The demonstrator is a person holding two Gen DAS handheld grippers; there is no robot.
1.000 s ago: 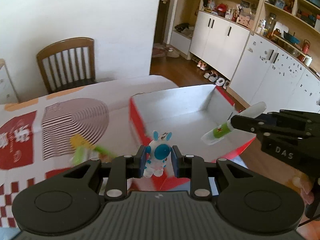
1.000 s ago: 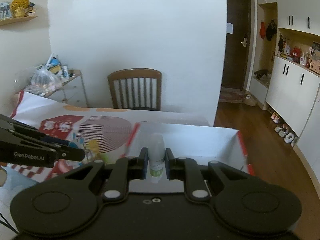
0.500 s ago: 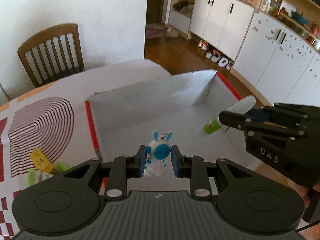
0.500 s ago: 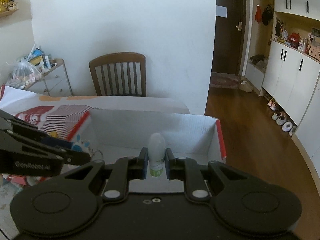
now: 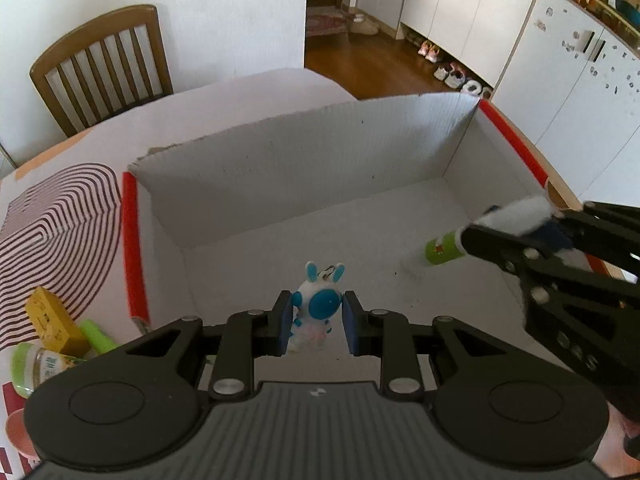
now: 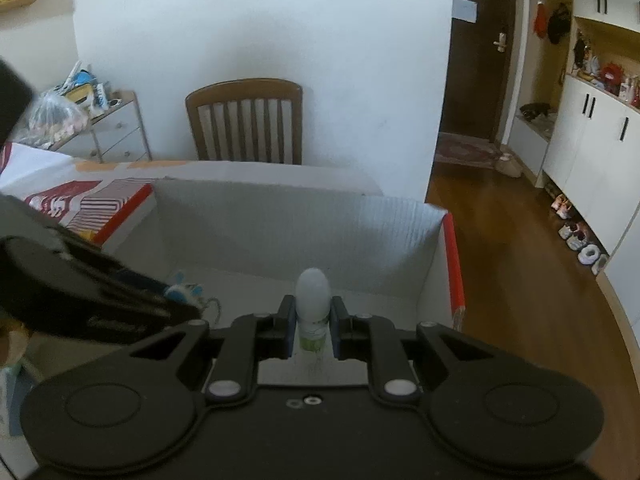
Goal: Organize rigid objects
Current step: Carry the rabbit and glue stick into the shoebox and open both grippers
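An open box (image 5: 400, 152) sits on a table (image 5: 248, 92), directly ahead of and below both grippers. The left gripper (image 5: 316, 322) holds a rabbit figure (image 5: 316, 308) over the box's near left part. To its right, the right gripper (image 6: 313, 328) holds a small bottle (image 6: 313, 300) over the box's right side. Left of the box, outside it, small items (image 5: 56, 336) lie on the table. A chair (image 5: 108, 60) stands behind the table.

Daylight filled the left wrist view brightly, and the white cardboard box (image 5: 304, 184) was evenly lit, with a soft shadow along its near-left inner wall. The right wrist view was dimmer and greyer, the doorway (image 6: 476, 52) dark. Both pictures bowed strongly at the edges. The right gripper (image 5: 476, 236) and the left gripper (image 6: 176, 304) each showed motion blur in the other's camera.
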